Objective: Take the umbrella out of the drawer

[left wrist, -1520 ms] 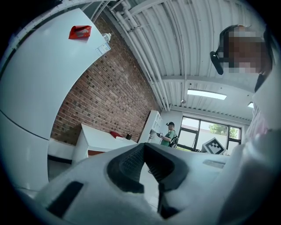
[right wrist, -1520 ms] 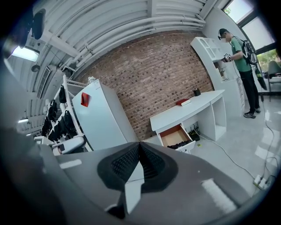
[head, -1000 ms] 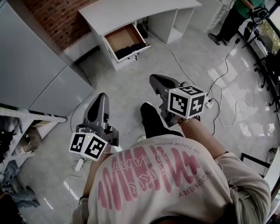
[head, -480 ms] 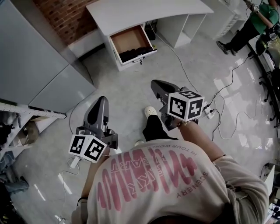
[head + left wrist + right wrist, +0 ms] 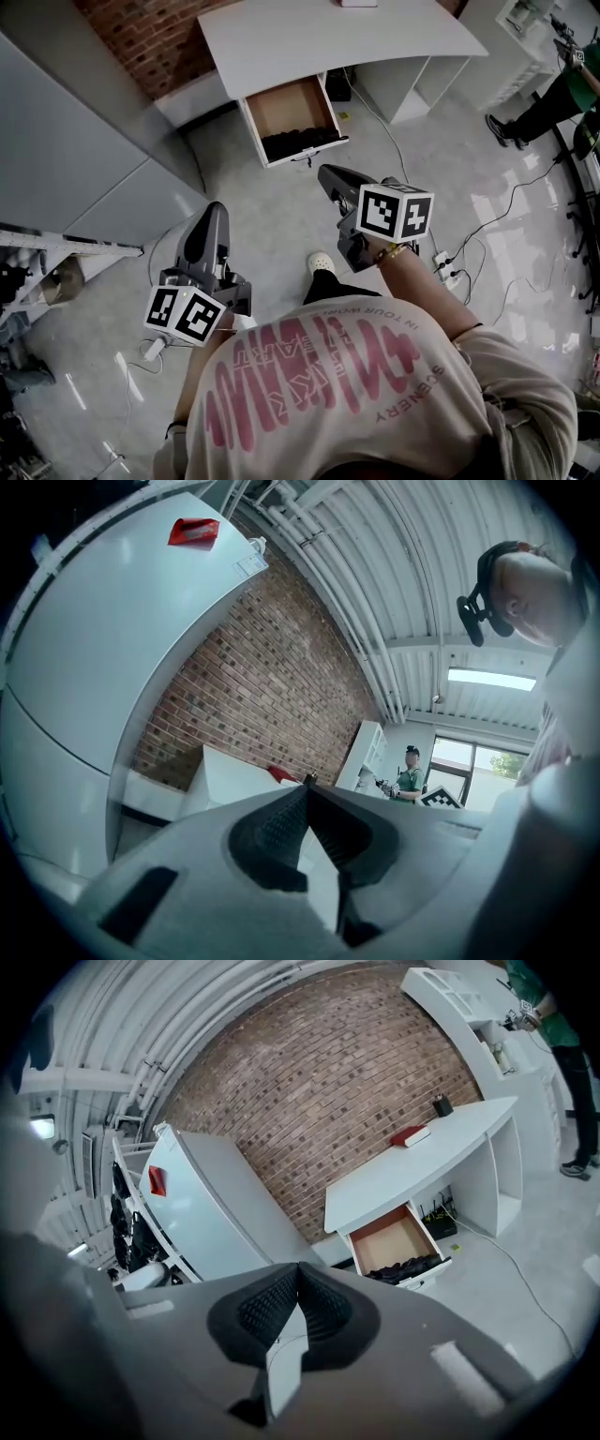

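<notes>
Under the white desk (image 5: pixel 328 37) a drawer (image 5: pixel 286 103) stands pulled out. A dark folded umbrella (image 5: pixel 302 141) lies along its front end. The right gripper view shows the same drawer (image 5: pixel 386 1241) and umbrella (image 5: pixel 410 1267), far off and below. My right gripper (image 5: pixel 323 172) is shut and empty, its pads meeting at the tip (image 5: pixel 298 1267). It is still well short of the drawer and points towards it. My left gripper (image 5: pixel 214 208) is lower left over the floor. Its jaws (image 5: pixel 307 785) are closed with nothing between them.
A tall grey cabinet (image 5: pixel 75 159) stands left of the desk against a brick wall (image 5: pixel 150 37). Cables and a power strip (image 5: pixel 441 267) lie on the floor to the right. Another person (image 5: pixel 548 98) stands far right. A cluttered shelf (image 5: pixel 37 272) is at the left.
I have walked towards the desk. The drawer now sits nearer the right gripper's tip, and both grippers have travelled forward, staying closed.
</notes>
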`<state>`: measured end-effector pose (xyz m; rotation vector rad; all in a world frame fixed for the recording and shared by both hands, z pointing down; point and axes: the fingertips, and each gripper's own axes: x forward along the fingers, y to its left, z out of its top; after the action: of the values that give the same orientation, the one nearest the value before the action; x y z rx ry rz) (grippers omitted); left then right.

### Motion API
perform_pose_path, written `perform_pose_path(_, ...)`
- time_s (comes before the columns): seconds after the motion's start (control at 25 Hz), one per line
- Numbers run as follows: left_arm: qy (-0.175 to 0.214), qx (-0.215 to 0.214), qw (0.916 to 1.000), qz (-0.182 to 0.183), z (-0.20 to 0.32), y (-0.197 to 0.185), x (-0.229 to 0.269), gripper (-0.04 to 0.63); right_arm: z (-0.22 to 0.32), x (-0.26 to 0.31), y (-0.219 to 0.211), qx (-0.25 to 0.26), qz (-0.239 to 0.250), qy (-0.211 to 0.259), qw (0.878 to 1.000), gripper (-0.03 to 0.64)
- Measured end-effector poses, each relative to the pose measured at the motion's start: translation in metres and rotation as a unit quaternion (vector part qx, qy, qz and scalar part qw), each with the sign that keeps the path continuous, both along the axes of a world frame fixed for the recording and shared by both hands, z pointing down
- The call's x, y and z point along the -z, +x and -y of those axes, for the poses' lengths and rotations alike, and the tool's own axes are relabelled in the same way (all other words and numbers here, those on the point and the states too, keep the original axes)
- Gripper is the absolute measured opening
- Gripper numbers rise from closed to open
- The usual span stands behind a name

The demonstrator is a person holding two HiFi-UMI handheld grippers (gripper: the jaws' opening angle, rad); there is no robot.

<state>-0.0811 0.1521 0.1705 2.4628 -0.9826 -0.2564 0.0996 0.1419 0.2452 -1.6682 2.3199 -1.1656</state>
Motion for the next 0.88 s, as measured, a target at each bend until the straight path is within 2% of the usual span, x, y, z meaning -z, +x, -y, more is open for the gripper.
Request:
perform_pose_path(0.52, 0.016, 0.053, 0.9985, 0.002, 0.072, 0.042, 0.005, 0.005, 0.090, -0.007, 0.051, 0.024, 0.041, -0.007, 0.999, 0.012)
perform_pose_path(0.72, 0.014, 0.057, 0.9982, 0.002, 0.089, 0.055, 0.000, 0.005, 0.111, -0.018, 0.073, 0.008, 0.013, 0.005, 1.000, 0.011)
perform_pose_path(0.88, 0.007, 0.061, 0.9981, 0.004, 0.098, 0.064, -0.006, 0.005, 0.114, -0.047, 0.085, 0.014, -0.010, -0.029, 0.999, 0.012)
